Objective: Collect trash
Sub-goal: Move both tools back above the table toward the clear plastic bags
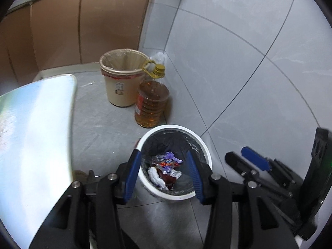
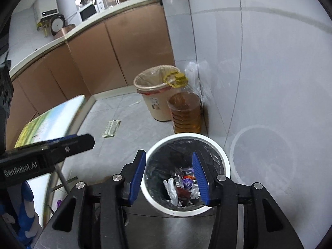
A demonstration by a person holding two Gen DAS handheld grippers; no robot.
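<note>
Both grippers hang over a round white plastic waste bin lined with a black bag [image 1: 204, 153], which stands on the grey tiled floor [image 1: 99, 124] close to the white tiled wall [image 1: 238, 62]. The left gripper [image 1: 164, 173], black with blue pads, has its jaws parted to a middling width with nothing between them; the bin's mouth shows through the gap. The right gripper [image 2: 171, 176] stands likewise, half apart and empty, above the same bin.

Inside the bin lies the trash [image 1: 166, 171]: crumpled white paper, a purple wrapper, and red and silver foil packets heaped at the bottom.

Farther off, a beige bin with a clear liner [image 1: 119, 78] sits in the corner, and just right of it a large clear plastic bottle of amber oil with a yellow cap and handle [image 1: 152, 103], nearly touching it. Brown cabinet doors [image 1: 93, 20] run along the far left. A pale desk with rounded corner [image 1: 37, 124] fills the near left. A small flat packet [image 2: 111, 128] lies on the floor between the desk and the beige bin.
</note>
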